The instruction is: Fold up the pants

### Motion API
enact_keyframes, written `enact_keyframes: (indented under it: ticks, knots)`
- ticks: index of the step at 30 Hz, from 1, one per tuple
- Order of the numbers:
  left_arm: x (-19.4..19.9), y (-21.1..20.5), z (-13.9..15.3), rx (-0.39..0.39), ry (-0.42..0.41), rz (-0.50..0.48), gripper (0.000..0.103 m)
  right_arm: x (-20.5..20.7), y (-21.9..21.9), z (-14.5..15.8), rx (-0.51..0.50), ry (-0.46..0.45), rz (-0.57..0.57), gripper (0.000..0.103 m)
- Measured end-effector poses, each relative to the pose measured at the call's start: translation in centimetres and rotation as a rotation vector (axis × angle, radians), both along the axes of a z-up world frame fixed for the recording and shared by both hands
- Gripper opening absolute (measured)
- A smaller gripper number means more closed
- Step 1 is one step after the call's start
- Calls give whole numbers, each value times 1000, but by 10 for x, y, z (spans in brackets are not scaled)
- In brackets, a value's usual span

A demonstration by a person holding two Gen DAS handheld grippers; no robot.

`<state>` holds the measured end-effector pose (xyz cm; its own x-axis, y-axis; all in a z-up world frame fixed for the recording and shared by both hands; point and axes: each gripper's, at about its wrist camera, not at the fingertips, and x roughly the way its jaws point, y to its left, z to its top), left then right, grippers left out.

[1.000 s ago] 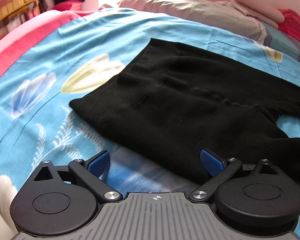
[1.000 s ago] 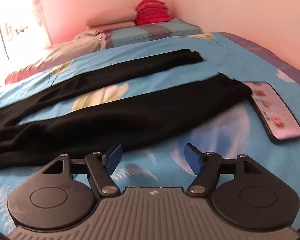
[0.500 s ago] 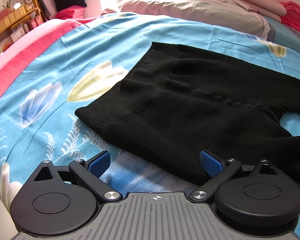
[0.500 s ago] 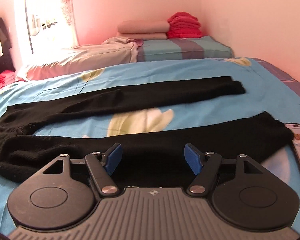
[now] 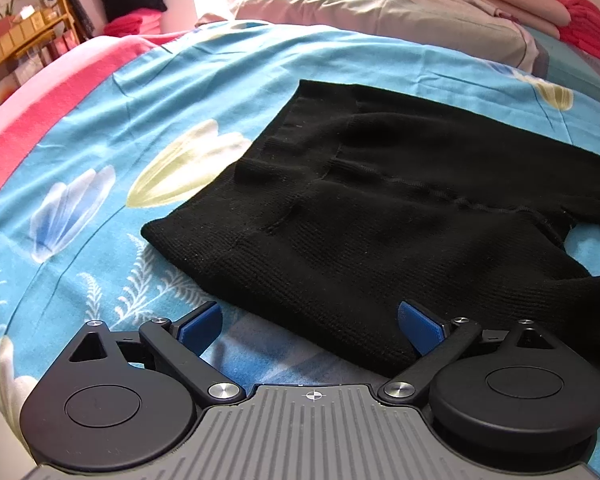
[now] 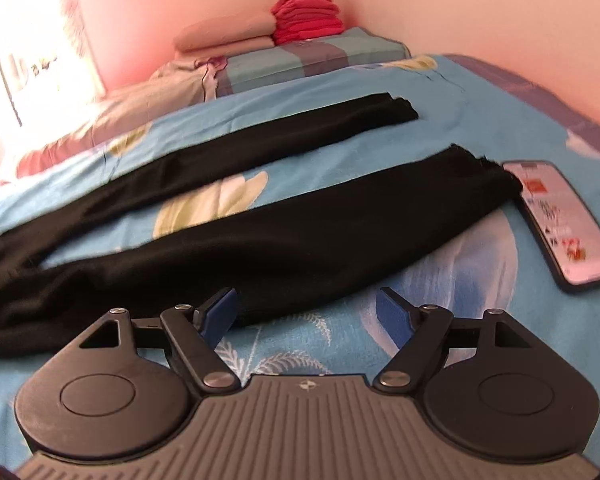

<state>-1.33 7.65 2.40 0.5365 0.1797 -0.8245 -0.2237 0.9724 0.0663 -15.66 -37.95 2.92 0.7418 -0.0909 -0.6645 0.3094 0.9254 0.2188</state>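
Black pants [image 5: 380, 216] flat just beyond both hand-held grippers; jaws wide, empty.

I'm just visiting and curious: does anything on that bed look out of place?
Yes, a phone with its screen lit lies on the bedspread, right at the cuff of the nearer leg of the black pants. It may get in the way of folding.

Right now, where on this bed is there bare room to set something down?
Bare sheet lies left of the pants' waistband, toward the pink edge, and in the strip between the two legs. By the near leg's cuff it is crowded: a phone lies there.
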Motion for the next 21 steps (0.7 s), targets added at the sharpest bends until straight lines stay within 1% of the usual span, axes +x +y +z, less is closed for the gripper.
enact_keyframes:
  ticks: [3, 7, 10, 12, 15, 17, 21]
  knots:
    - [-2, 2, 3, -17, -2, -4, 103, -2, -5, 1, 54, -11, -12, 80]
    - [-7, 2, 9, -46, -10, -15, 103, 1, -5, 3, 85, -17, -17, 79]
    - [-9, 3, 12, -100, -6, -33, 103, -1, -6, 2, 97, -18, -20, 79]
    - [-10, 7, 14, -178, 0, -54, 103, -3, -9, 3, 120, -25, -22, 78]
    - [-12, 16, 11, -354, 42, -79, 103, -7, -14, 5, 179, -39, -24, 74]
    - [-17, 23, 7, -462, 61, -96, 103, -10, -20, 7, 234, -52, -26, 69]
    - [-24, 34, 3, -558, 46, -89, 103, -17, -37, 10, 364, -90, -59, 63]
